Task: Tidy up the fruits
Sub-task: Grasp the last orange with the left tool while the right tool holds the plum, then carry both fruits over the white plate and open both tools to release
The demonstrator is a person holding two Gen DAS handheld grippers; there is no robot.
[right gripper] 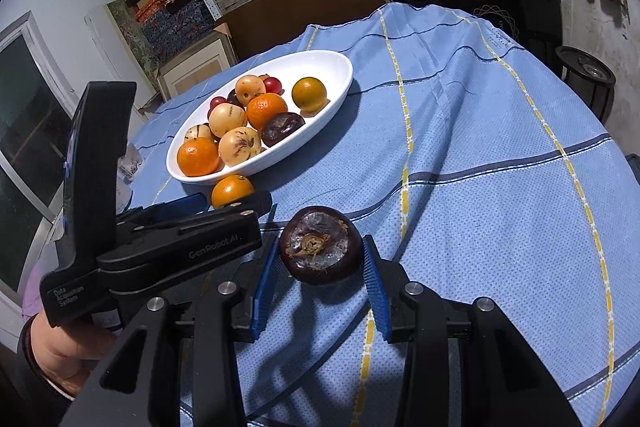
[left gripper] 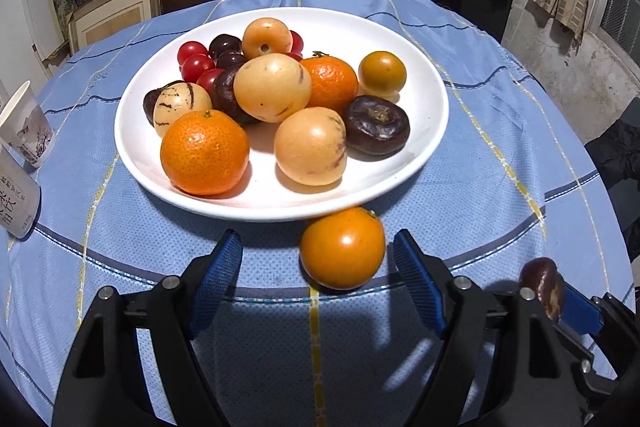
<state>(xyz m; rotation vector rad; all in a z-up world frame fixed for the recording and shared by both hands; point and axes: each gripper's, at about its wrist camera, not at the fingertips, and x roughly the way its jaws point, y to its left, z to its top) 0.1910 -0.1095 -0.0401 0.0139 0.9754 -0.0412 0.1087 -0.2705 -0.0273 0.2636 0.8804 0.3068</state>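
Observation:
A white plate (left gripper: pixel 424 131) holds several fruits: oranges, pale melons, dark water chestnuts and cherry tomatoes. An orange fruit (left gripper: pixel 342 247) lies on the blue cloth just in front of the plate. My left gripper (left gripper: pixel 318 277) is open, with the fruit between its fingertips, nearer the right finger and not gripped. My right gripper (right gripper: pixel 319 273) is shut on a dark water chestnut (right gripper: pixel 317 245) and holds it just above the cloth. That chestnut shows in the left wrist view (left gripper: pixel 543 287) at lower right. The plate (right gripper: pixel 340 83) and left gripper (right gripper: pixel 224 203) show in the right wrist view.
Two paper cups (left gripper: pixel 25 135) stand at the table's left edge. A blue checked cloth (right gripper: pixel 480 167) covers the round table. Shelves of boxes, a dark board and a black panel stand behind the table.

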